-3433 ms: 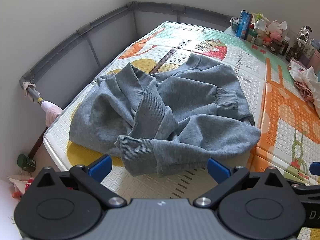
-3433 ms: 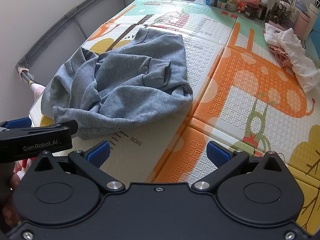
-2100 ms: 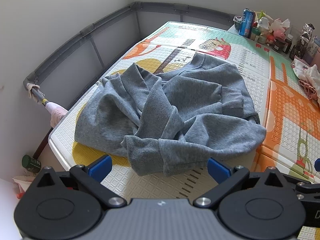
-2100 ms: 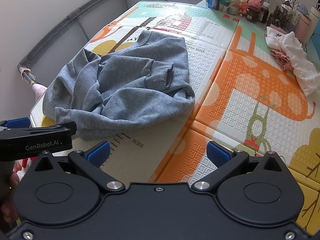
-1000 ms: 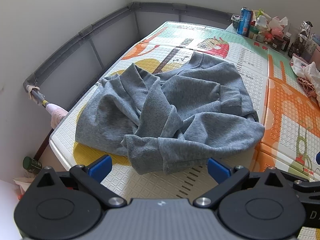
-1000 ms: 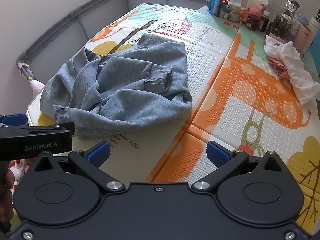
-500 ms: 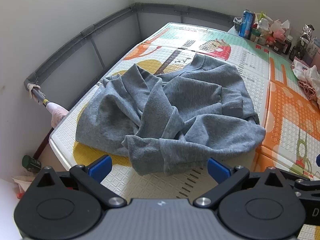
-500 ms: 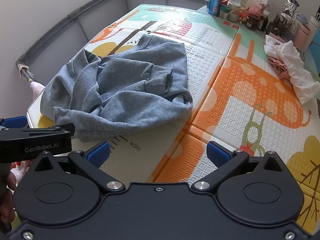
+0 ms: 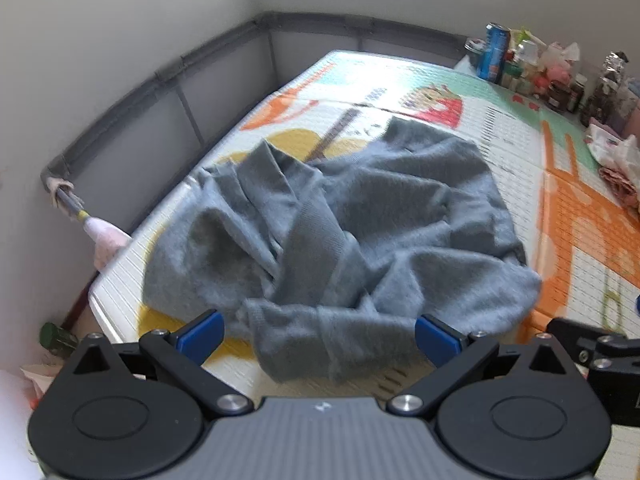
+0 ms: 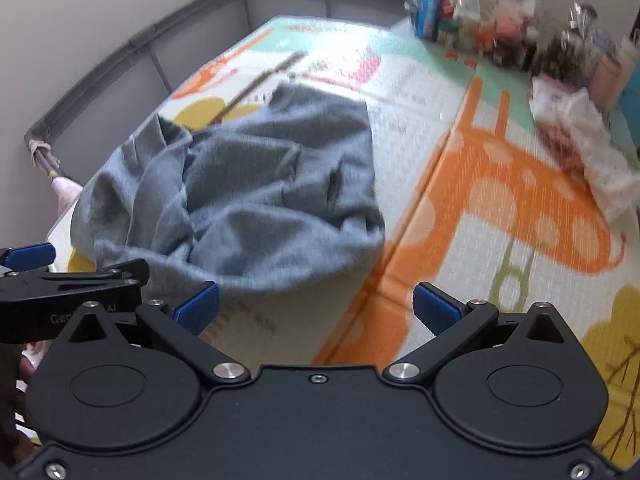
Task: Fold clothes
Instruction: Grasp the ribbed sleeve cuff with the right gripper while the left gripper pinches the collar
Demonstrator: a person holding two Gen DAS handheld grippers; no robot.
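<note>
Grey sweatshirt (image 9: pixel 360 236), crumpled in a heap, spread over the play mat (image 9: pixel 568 216) toward its 9 o'clock side, one ribbed cuff (image 9: pixel 296 328) lying nearest the cameras. Beneath it, colourful foam mat with orange, yellow and green cartoon prints, bordered at 9 and 12 o'clock by a grey padded rail (image 9: pixel 168 76). At 3 o'clock on the mat, well apart from the sweatshirt, a white and pink bundle of small clothes (image 10: pixel 576 136). At 1 o'clock, along the far edge, a cluster of jars and bottles (image 9: pixel 560 76) with a blue can (image 9: pixel 495 52) at its near end; blurred in the right view. Left claw (image 9: pixel 318 332) released, blue fingertips spread wide either side of the cuff, gripping nothing. Right claw (image 10: pixel 316 308) likewise spread open, hovering over the mat just beside the sweatshirt's near hem, empty.
</note>
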